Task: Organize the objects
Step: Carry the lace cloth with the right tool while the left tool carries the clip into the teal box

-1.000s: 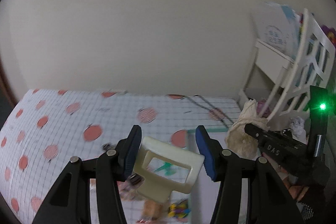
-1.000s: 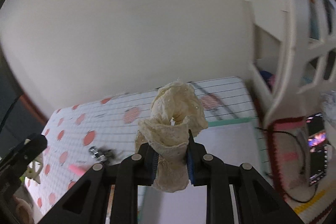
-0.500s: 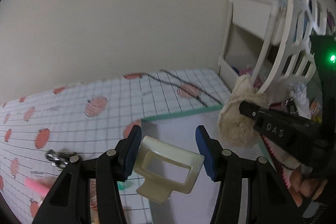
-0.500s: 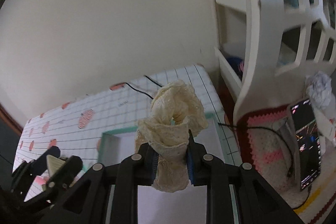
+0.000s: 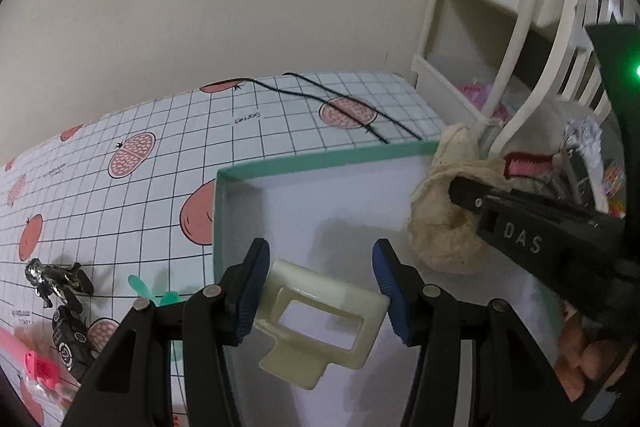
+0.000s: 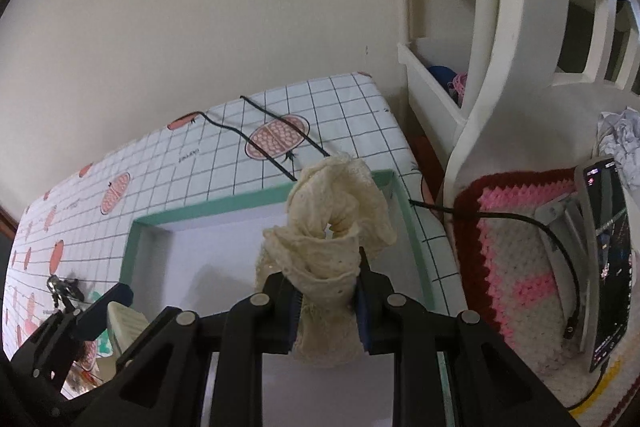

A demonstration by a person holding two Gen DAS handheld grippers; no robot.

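Against beige wall (image 5: 240, 7), fruit-print gridded tablecloth (image 5: 280, 115)

The right hand-held gripper (image 6: 326, 301) clamps a cream lace cloth (image 6: 330, 223) between its blue pads, the bunched fabric rising above the fingertips. Below it lies a shallow box (image 6: 224, 207) with a teal rim and white floor, resting on a worktop (image 6: 168, 163) covered in a grid cloth printed with red fruit. At lower left the left hand-held gripper (image 6: 106, 311) holds a pale plastic piece (image 6: 124, 323) over the box's left edge. A black cable (image 6: 520, 221) runs across a pink and white crocheted mat (image 6: 516, 247) beside a phone (image 6: 606, 259) on a stand. A white shelf unit (image 6: 492, 27) stands at right.
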